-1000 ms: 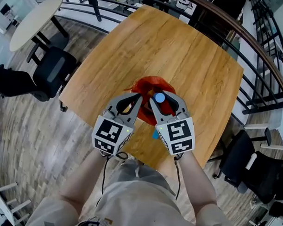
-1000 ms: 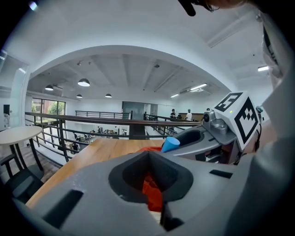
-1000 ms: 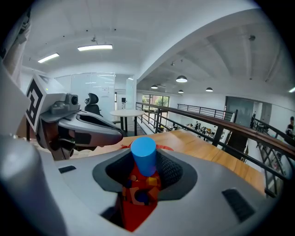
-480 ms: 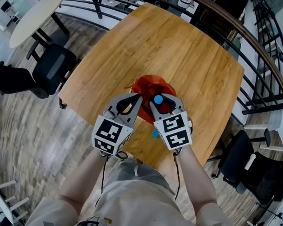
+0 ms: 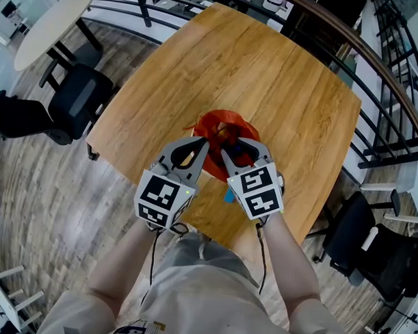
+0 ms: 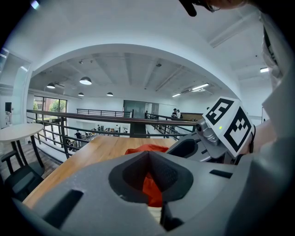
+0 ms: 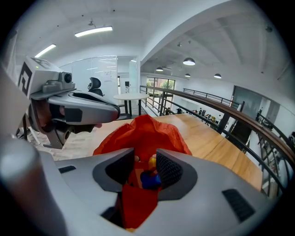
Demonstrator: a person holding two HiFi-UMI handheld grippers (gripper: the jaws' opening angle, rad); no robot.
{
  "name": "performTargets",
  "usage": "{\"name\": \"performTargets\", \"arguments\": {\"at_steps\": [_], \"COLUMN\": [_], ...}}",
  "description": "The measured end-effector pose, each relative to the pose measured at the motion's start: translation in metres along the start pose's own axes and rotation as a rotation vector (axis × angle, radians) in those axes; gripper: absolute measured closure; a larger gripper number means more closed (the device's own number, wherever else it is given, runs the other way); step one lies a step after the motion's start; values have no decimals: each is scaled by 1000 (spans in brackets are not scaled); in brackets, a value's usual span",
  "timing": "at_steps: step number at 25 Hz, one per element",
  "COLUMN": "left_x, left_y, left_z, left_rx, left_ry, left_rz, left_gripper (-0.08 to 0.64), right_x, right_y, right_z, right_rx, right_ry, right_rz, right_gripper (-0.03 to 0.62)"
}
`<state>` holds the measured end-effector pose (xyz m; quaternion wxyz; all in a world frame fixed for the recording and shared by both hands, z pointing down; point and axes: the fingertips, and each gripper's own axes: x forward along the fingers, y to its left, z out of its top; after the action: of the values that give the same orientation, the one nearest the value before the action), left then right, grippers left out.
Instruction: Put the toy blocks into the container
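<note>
As the head view looks steeply down, a wooden table (image 5: 287,76) fills the middle, and a red bag (image 5: 221,122) sits on it close to the near edge with its mouth open upward. The left gripper (image 5: 204,143) meets the bag's near rim from the left. The right gripper (image 5: 238,147) points down into the mouth just beside it, and the two marker cubes sit side by side above the person's forearms. A small blue piece (image 5: 228,196) lies on the table by the near edge, half hidden under the right gripper. A black chair (image 5: 77,107) stands on the floor to the left of the table. In the left gripper view the jaws are pressed together at their tips on a fold of the bag's red fabric, which hangs down between the pads. The top of the bag rises beyond them, and the right gripper shows at the right with its cube tilted. In the right gripper view the jaws stand a little apart and pinch a blue block (image 7: 150,180), which sits tight against the pad on the right side of the picture, within the open mouth of the bag. Just past it a yellow block (image 7: 151,162) lies in the bag, and the red fabric rises behind both. The left gripper shows at the upper left.
</note>
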<state>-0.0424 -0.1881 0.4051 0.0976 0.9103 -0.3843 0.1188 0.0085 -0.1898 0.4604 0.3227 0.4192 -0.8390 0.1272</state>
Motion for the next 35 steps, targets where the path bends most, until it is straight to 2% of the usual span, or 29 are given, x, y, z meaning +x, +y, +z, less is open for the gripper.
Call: {"name": "performTargets", "arguments": {"at_steps": [7,13,19,26,31,35], "left_x": [-3,-9,-16,-28,-47,-66], "left_y": [1,-1,-9,-23,-36,-53], "left_z": [4,12,24,52,79,104], "left_rx": [2,14,33,53,94,124], "left_ry": [-1,-12,-37,-88,-152,-211], "left_rz": [-1,-4,-11,-24,-26,-31], "left_gripper": [548,548,548,548,548,548], "right_x": [-5,-21,-47,-97,-142,-181], "right_y": [-4,-10,-12,-19,-16,-7], "right_z": [9,26,39,65,82,96], "right_rx": [15,33,35,46,15,8], "right_ry": [-35,-112,-173,-292,-396,-502], "right_rz": [-17,-60,-100,-160,-224,-229], "right_gripper": [440,448,505,526,540,543]}}
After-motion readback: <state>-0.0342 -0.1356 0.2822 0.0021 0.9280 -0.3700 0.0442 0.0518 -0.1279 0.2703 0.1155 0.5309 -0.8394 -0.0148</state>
